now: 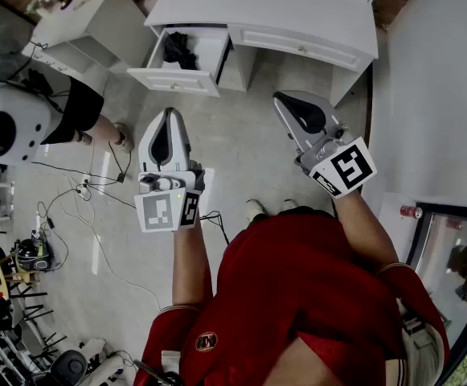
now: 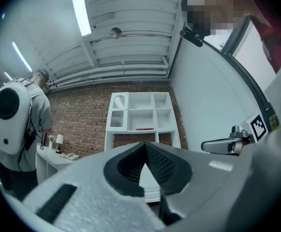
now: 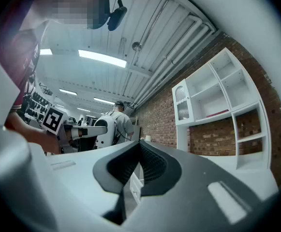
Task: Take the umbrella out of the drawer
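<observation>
Seeing a black umbrella in a white drawer; noting black-and-white square markers on the pale grey left gripper and right gripper, a red shirt, grey floor, red-brown brick wall and white shelves.

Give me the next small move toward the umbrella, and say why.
Probably step forward, carrying the left gripper toward the open drawer: the dark umbrella lies inside, and this gripper and the right gripper hang short of it, tongs shut, empty.
</observation>
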The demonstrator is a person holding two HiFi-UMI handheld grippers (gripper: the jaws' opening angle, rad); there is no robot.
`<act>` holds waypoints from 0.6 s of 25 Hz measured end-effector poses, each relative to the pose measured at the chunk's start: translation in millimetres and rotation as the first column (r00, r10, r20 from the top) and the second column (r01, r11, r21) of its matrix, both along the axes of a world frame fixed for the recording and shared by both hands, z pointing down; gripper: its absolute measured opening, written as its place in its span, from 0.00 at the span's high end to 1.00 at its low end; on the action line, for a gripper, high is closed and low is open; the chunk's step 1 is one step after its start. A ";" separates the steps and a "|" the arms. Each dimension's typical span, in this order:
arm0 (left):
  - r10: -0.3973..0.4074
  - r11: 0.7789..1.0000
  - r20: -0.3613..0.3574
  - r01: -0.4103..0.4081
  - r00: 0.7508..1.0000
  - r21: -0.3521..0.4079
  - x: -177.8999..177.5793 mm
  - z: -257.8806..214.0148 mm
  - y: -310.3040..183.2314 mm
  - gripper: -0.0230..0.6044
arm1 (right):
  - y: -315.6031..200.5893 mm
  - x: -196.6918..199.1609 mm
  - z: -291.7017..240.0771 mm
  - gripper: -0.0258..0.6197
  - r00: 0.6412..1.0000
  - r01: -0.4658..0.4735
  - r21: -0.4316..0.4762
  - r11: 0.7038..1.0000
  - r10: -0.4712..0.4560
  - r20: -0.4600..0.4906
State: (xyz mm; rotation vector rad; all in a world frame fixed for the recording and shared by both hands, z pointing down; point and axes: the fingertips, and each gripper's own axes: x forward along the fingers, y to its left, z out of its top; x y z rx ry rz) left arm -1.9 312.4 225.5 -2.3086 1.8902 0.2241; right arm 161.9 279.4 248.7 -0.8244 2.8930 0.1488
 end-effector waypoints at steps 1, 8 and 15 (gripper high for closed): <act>-0.001 1.000 -0.003 0.001 1.000 -0.001 -3.1 0.4 -0.4 0.96 | 0.0 -2.8 -0.1 0.94 1.000 0.002 -0.001 1.000 -0.002 0.001; -0.004 1.000 -0.031 0.004 1.000 -0.006 -24.8 5.5 -5.6 0.96 | -4.4 -21.1 0.3 0.94 1.000 0.003 -0.006 1.000 -0.002 0.012; -0.026 1.000 -0.080 0.024 0.996 -0.019 -69.1 14.8 -12.7 0.96 | -12.7 -50.6 6.0 0.94 1.000 -0.023 -0.007 1.000 0.023 -0.003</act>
